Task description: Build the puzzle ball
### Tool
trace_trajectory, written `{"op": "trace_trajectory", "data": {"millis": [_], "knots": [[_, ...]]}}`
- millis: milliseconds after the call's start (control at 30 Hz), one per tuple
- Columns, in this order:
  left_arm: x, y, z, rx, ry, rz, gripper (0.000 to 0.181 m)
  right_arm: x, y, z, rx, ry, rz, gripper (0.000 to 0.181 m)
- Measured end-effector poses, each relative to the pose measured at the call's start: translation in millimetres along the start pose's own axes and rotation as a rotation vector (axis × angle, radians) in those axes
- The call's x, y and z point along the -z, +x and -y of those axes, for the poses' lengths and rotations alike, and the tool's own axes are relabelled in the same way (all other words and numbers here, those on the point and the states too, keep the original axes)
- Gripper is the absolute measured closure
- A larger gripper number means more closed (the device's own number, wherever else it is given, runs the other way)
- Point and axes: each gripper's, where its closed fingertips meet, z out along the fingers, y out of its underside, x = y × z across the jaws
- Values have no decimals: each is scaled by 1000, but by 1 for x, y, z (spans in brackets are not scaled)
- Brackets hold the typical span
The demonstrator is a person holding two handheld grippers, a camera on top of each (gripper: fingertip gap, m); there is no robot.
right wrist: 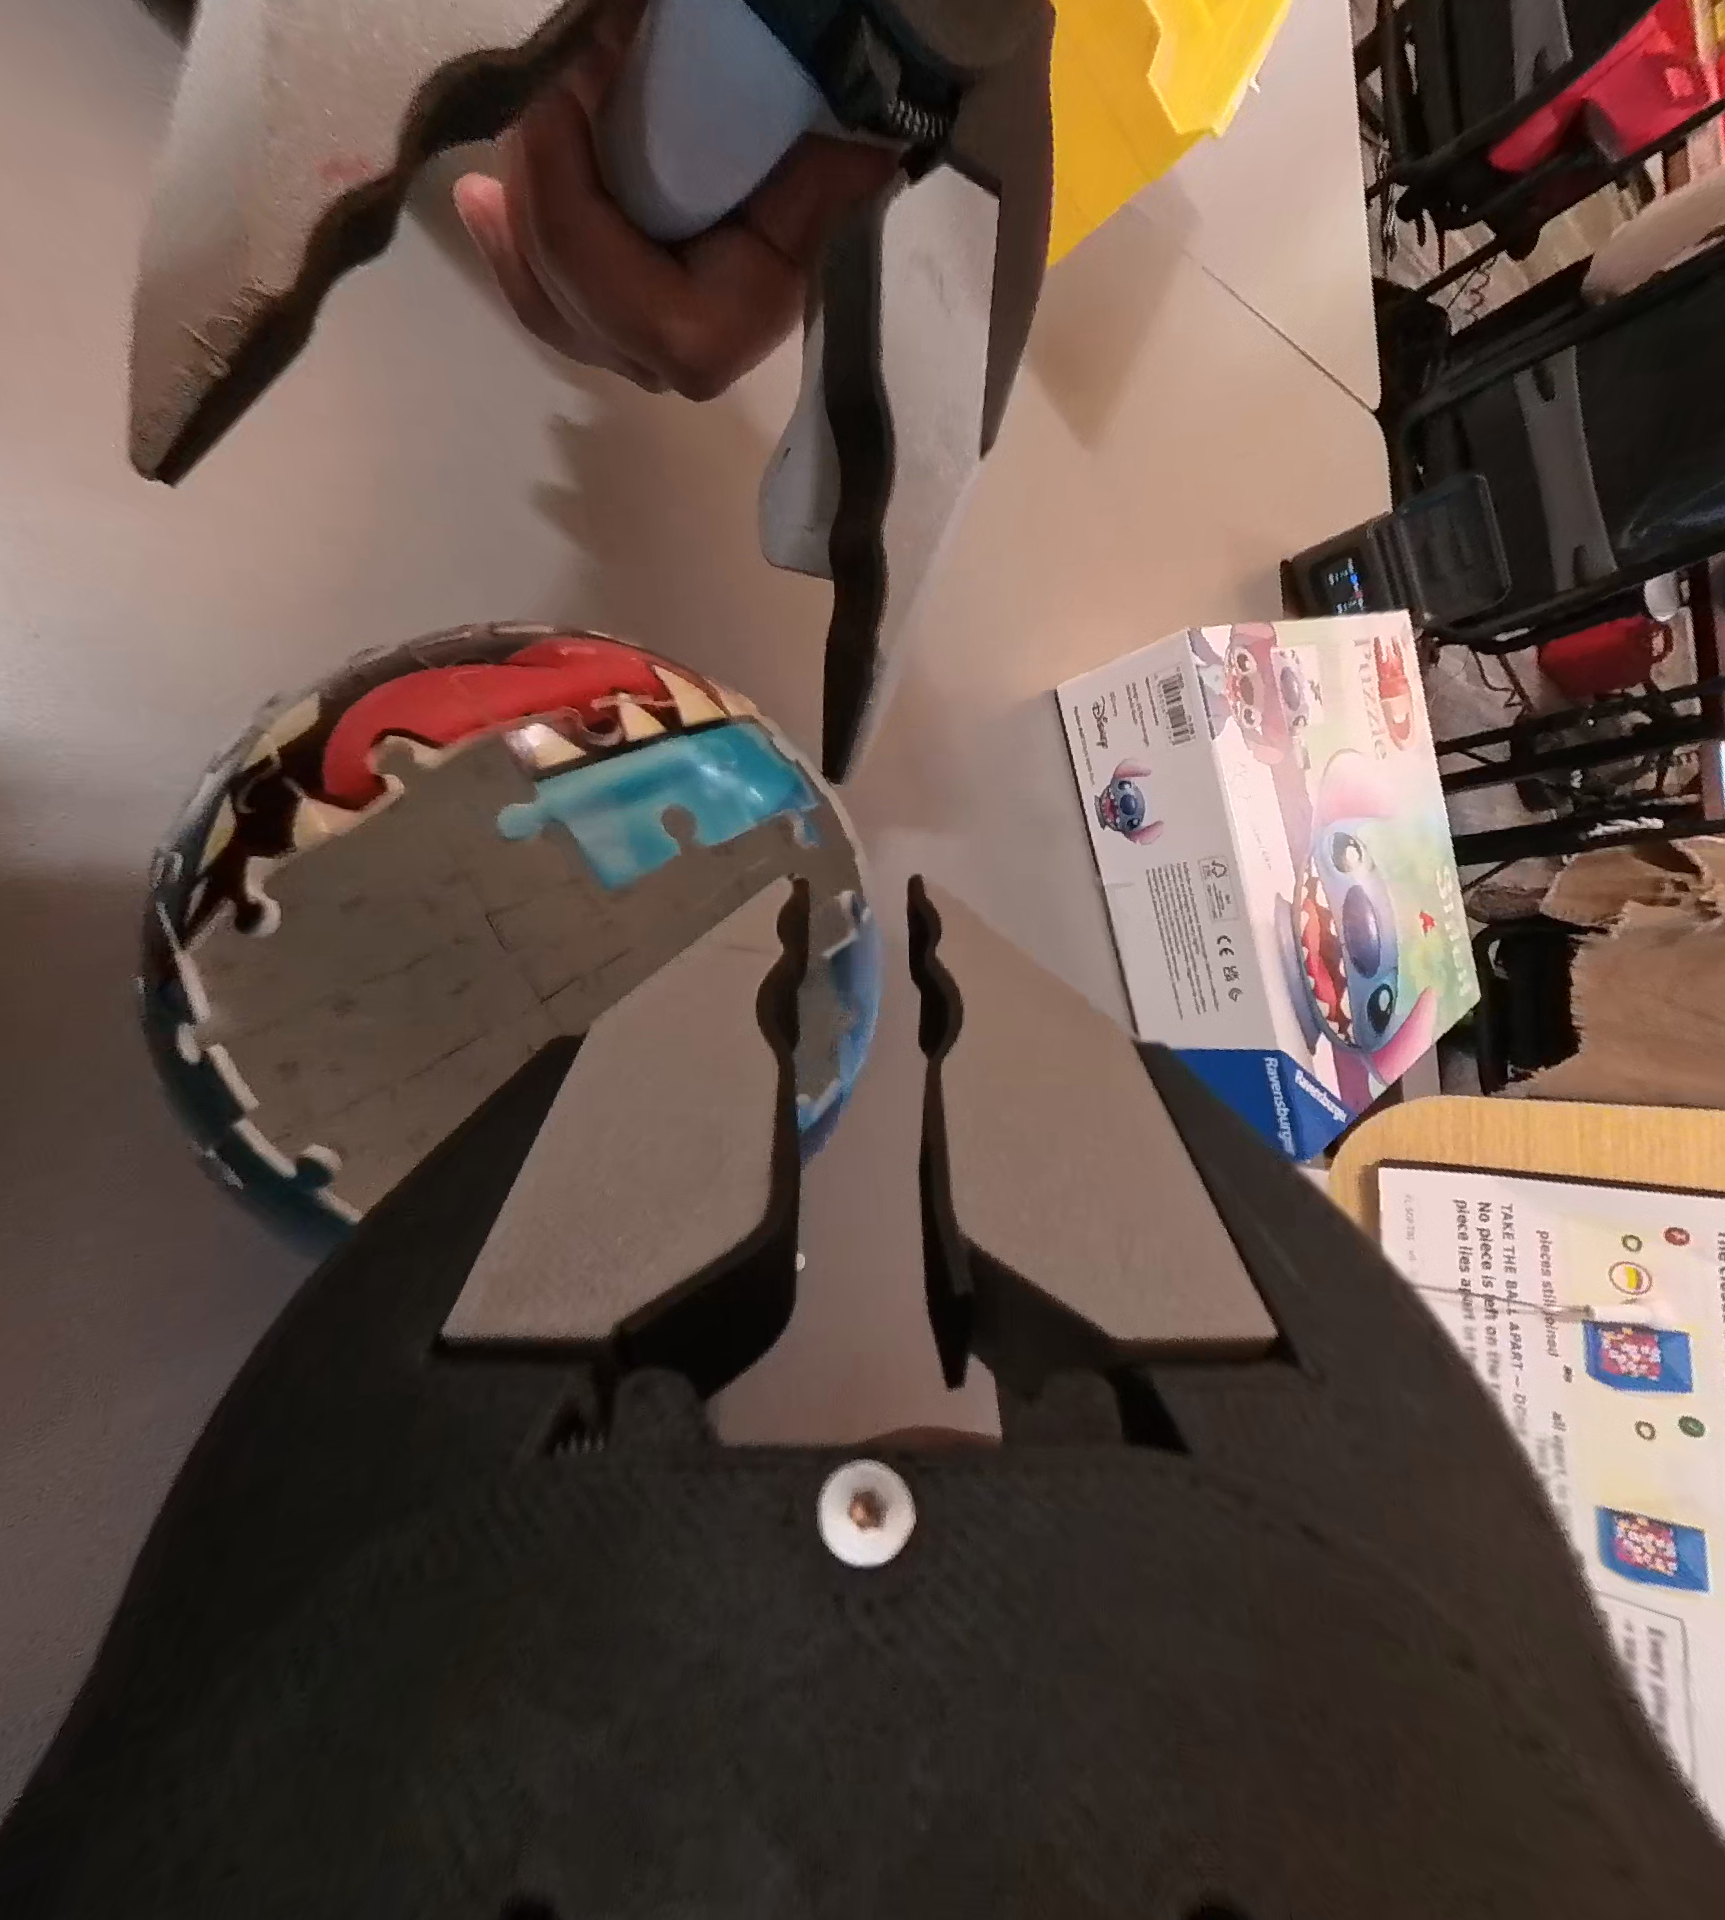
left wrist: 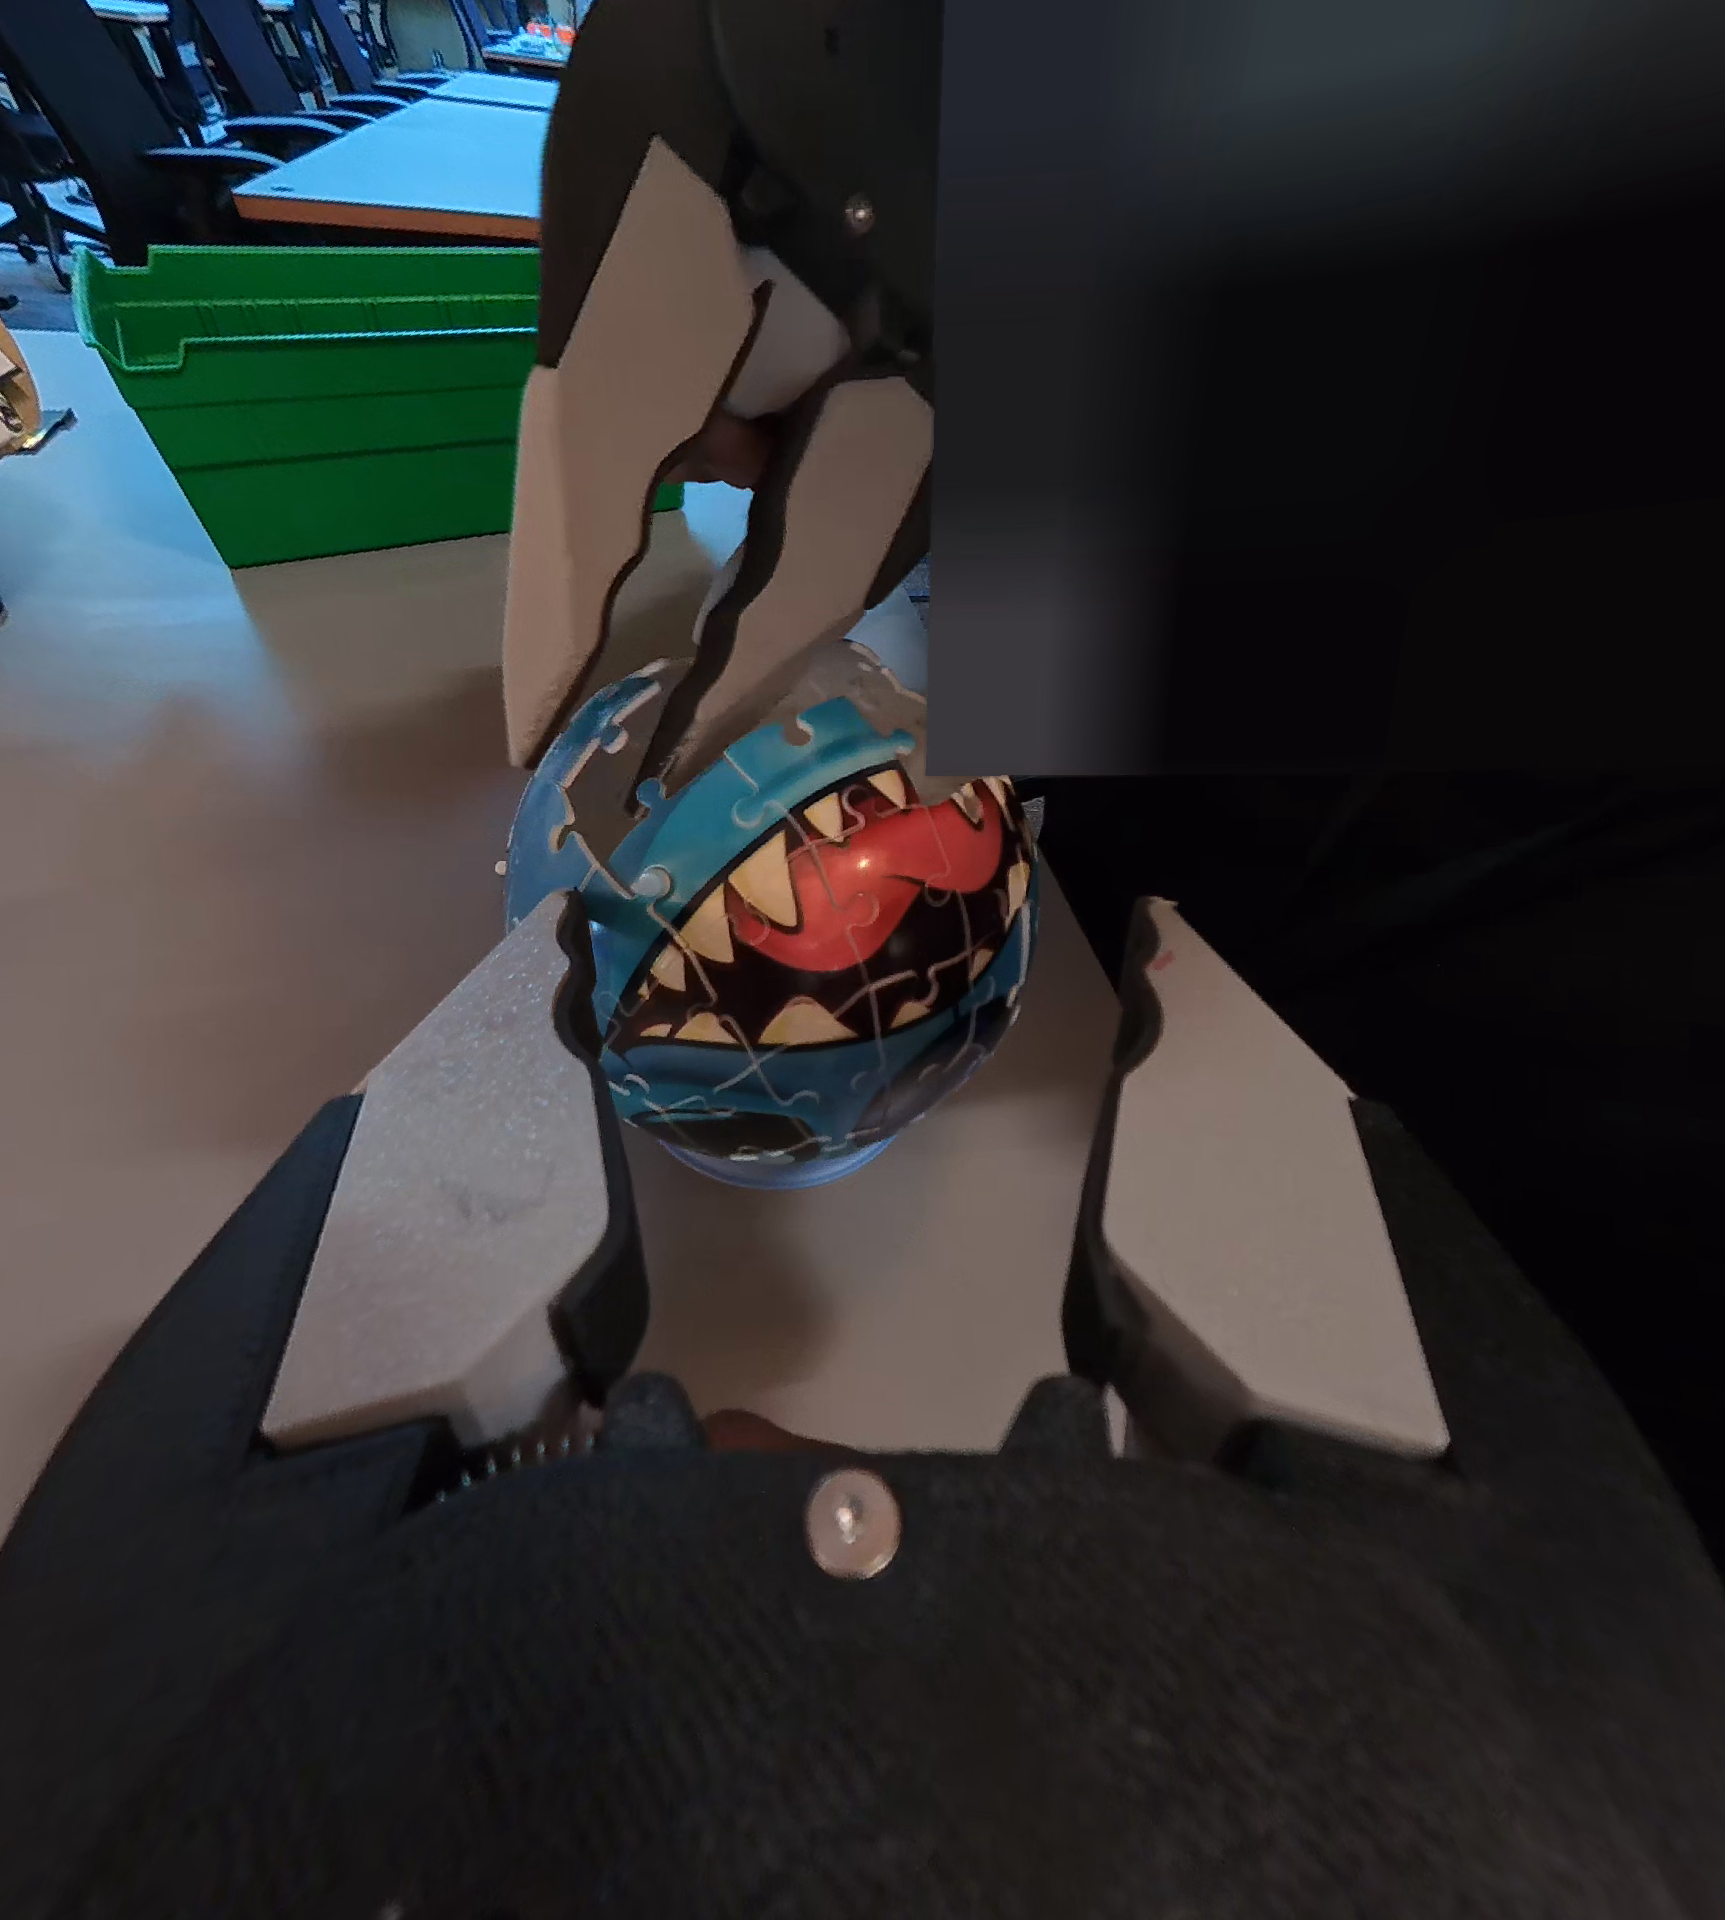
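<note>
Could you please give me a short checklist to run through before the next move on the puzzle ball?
1. Puzzle ball sits on the table: ok.
2. Shell complete: not ok; the right wrist view shows a large opening with the grey inside exposed.
3. Left gripper open around the ball: ok, one finger touches its side, the other stands clear.
4. Right gripper at the opening's rim: ok, its tips are nearly together at the edge.
5. Piece between the right tips: cannot tell.
6. Puzzle box clear of the ball: ok.
</note>
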Motion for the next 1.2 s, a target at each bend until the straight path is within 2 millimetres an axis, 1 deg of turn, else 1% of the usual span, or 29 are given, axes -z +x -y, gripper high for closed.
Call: {"op": "trace_trajectory", "data": {"millis": [33, 400, 567, 733, 1000, 1100, 1200], "knots": [[0, 0, 0, 0, 0, 0, 82, 0, -1, 1, 9, -1, -2, 165], [0, 1, -1, -5, -2, 4, 82, -3, -1, -2, 103, -12, 8, 164], [1, 1, -2, -3, -3, 6, 83, -1, 0, -3, 116, -27, -7, 162], [2, 1, -4, -3, -2, 5, 83, 7, 5, -8, 93, -37, -59, 161], [9, 2, -2, 2, 23, 21, 84, 29, 6, -10, -11, 47, -85, 160], [11, 0, -1, 9, 35, 26, 84, 29, 5, -10, 3, 64, -78, 161], [10, -1, 0, 12, 37, 26, 84, 23, 4, -8, 54, 64, -53, 160]]}}
